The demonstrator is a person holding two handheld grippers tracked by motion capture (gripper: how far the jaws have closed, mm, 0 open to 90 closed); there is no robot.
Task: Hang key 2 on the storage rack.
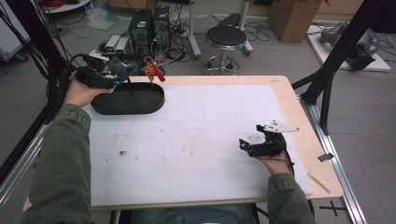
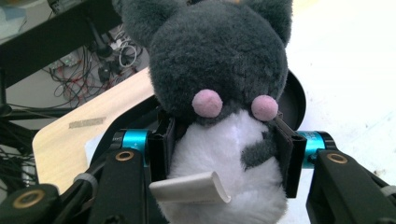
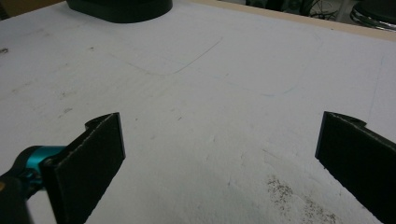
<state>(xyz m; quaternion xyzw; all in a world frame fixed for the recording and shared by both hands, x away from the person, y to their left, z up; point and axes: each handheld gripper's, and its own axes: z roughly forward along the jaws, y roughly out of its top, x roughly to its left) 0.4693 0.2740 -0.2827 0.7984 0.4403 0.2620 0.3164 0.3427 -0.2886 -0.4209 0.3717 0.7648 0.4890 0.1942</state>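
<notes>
Two claws, left gripper (image 2: 224,154) clamping plush toy (image 2: 219,84) (white belly), right gripper (image 3: 219,154) agape.

the plush (image 2: 219,88) is dark grey with a white belly, two pink cheeks and a white tag at 6 o'clock. its red charm (image 1: 154,71) hangs above the black oval tray (image 1: 128,100). the mat (image 3: 196,107) is white, speckled dark at 5 o'clock. the gripper pads (image 2: 166,144) are black, with cyan collars.

Even indoor light, soft faint shadows, mild glare on the white table surface (image 1: 196,140), slightly soft focus.
</notes>
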